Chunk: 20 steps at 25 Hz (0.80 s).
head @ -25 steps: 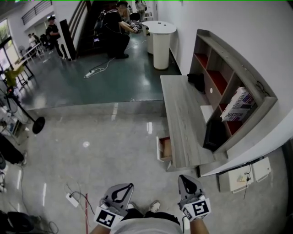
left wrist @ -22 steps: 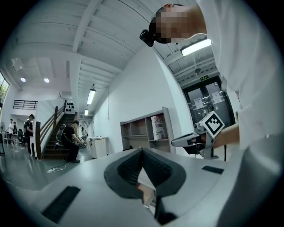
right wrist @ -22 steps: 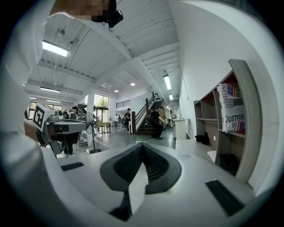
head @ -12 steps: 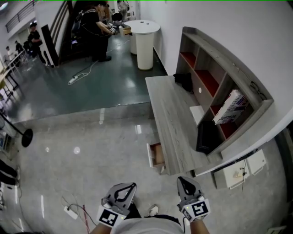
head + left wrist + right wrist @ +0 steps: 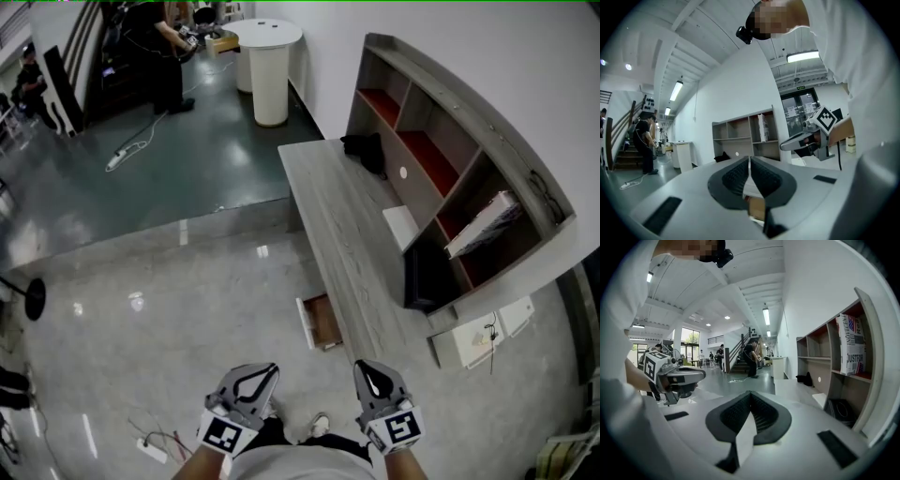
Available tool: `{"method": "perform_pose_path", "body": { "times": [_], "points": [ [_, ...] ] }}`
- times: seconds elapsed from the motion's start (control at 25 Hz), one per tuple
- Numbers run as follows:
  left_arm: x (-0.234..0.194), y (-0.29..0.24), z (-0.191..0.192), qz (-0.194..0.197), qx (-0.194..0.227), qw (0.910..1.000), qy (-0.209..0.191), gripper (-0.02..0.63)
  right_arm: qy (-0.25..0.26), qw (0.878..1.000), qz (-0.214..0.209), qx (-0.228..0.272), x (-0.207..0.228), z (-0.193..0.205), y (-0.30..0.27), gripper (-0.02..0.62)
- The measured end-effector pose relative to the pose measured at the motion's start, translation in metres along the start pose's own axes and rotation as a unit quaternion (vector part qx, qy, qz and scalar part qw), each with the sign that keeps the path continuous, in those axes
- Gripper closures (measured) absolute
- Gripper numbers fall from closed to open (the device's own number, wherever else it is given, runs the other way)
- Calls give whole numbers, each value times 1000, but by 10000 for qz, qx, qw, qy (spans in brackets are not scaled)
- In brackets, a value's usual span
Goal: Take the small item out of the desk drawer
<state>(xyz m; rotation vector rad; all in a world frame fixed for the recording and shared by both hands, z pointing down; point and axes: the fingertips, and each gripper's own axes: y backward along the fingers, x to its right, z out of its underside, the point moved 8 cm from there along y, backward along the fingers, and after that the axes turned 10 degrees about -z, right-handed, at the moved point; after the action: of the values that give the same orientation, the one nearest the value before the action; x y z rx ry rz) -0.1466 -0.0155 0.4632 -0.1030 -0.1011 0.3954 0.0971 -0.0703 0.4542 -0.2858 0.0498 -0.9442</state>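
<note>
Facing the desk (image 5: 349, 246) from its near end, the person holds both grippers low and side by side, just short of that end and touching nothing. The left gripper (image 5: 253, 380) has its jaws pressed fully together with nothing between them; its own view shows the ribbed pads (image 5: 738, 174) meeting along one line. The right gripper (image 5: 373, 375) is likewise closed and empty, pads (image 5: 764, 412) meeting at the tip. Each gripper appears in the other's view, level with it.

The drawer (image 5: 320, 322) projects from the desk's long front edge, close to the near end, and stands partly open. Its brown interior is visible from above, but the small item inside cannot be made out at this range. Both grippers are well apart from the drawer, nearer to the person than it.

On the desk top, a black bag (image 5: 364, 149) lies at the far end, a white box (image 5: 400, 225) sits near the middle, and a black box (image 5: 424, 277) stands toward the near end. A shelf unit (image 5: 441, 122) rises along the desk's back edge. Beyond the desk's far end stands a white round pedestal (image 5: 269, 71).
</note>
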Motion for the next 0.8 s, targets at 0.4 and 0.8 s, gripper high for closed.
{"method": "perform_pose_path", "body": {
  "times": [0.4, 0.8],
  "points": [
    [-37, -107, 96, 1462, -565, 9764, -1484, 520, -321, 9963, 639, -471, -3, 27, -26, 572],
    [-20, -193, 196, 3031, -1318, 8749, -3539, 370, -784, 9891, 1066, -645, 2, 64, -28, 572]
  ]
}}
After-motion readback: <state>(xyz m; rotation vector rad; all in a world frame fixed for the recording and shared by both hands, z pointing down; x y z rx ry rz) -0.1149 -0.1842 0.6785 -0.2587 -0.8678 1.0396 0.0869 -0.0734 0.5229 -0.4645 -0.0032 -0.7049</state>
